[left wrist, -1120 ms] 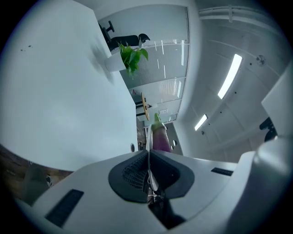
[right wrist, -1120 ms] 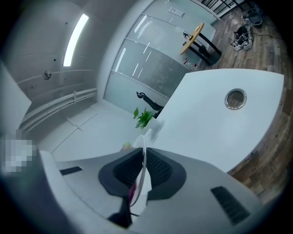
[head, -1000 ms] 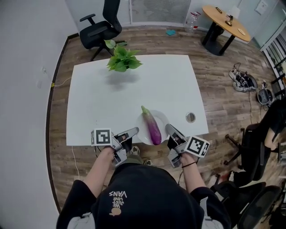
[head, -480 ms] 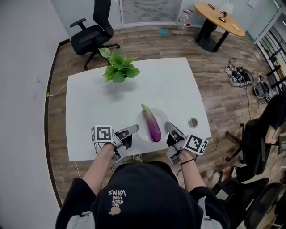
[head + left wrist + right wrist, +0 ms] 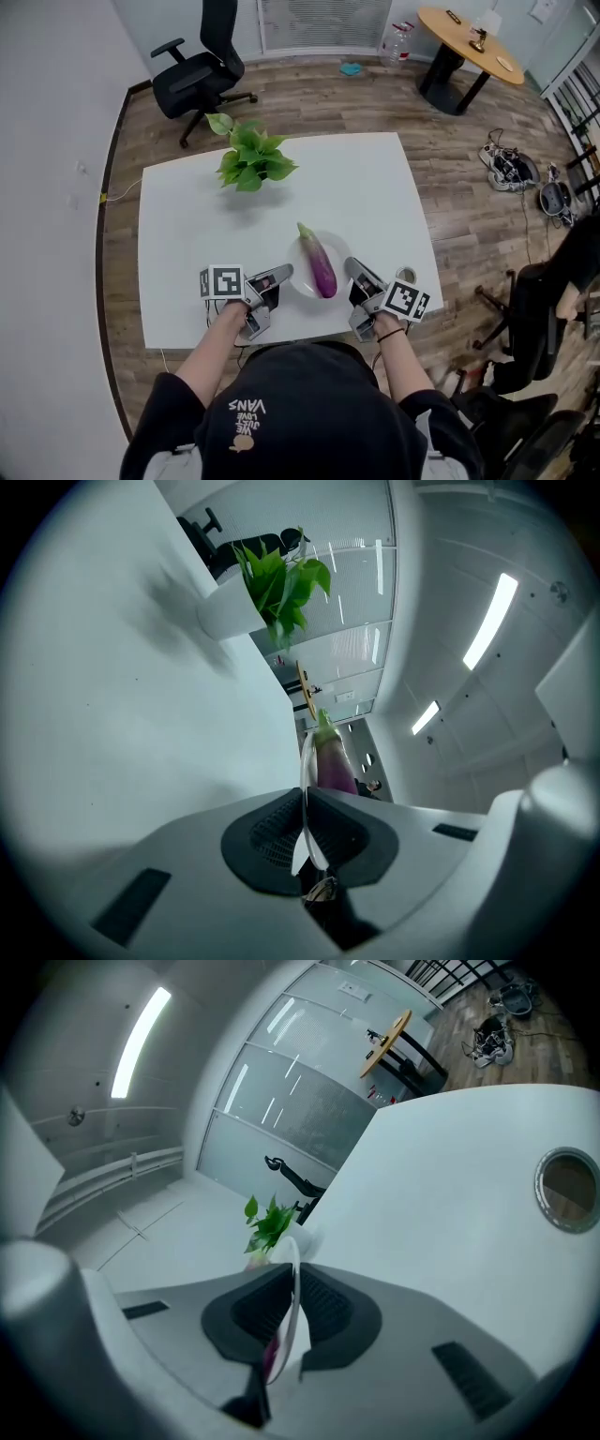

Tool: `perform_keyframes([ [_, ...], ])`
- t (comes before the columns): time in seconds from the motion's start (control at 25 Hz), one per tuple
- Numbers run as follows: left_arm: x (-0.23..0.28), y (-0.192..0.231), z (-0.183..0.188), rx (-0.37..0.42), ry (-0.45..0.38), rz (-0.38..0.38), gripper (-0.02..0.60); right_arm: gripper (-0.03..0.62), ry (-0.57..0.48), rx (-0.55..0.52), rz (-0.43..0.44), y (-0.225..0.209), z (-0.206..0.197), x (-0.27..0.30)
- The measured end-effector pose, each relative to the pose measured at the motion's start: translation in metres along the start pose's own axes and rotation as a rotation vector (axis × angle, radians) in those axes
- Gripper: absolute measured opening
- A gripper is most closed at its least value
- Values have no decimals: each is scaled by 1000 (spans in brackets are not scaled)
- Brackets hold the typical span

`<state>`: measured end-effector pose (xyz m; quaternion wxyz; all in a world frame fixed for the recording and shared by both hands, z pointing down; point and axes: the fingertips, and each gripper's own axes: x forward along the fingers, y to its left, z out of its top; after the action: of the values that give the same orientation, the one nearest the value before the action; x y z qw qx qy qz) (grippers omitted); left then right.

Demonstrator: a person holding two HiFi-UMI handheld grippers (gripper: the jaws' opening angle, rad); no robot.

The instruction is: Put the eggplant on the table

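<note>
Left gripper (image 5: 280, 274) and right gripper (image 5: 352, 267) jaws both clamped on plate (image 5: 300, 277) rim, eggplant (image 5: 319, 262) aboard, plate carried further in over worktop (image 5: 187, 244) than before

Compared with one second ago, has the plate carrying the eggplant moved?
Yes. The plate has moved farther in over the table, towards the plant.

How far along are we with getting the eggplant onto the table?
Done: the eggplant lies on a plate, which is over the table near the person's edge. In hand: the left gripper and right gripper are each shut on the plate's rim, on opposite sides. Left: set it down, if it isn't resting already (I can't tell), then release.
</note>
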<state>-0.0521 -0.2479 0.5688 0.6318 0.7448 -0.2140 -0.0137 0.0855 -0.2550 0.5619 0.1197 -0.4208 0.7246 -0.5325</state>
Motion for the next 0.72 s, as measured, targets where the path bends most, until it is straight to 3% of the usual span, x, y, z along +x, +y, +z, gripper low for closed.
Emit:
perform_keyframes([
  [0.48, 35, 45, 27, 11, -4, 80, 23, 35, 88, -16, -56, -52, 12, 41],
  [0.72, 44, 69, 33, -29, 18, 136, 23, 35, 134, -26, -92, -72, 12, 59],
])
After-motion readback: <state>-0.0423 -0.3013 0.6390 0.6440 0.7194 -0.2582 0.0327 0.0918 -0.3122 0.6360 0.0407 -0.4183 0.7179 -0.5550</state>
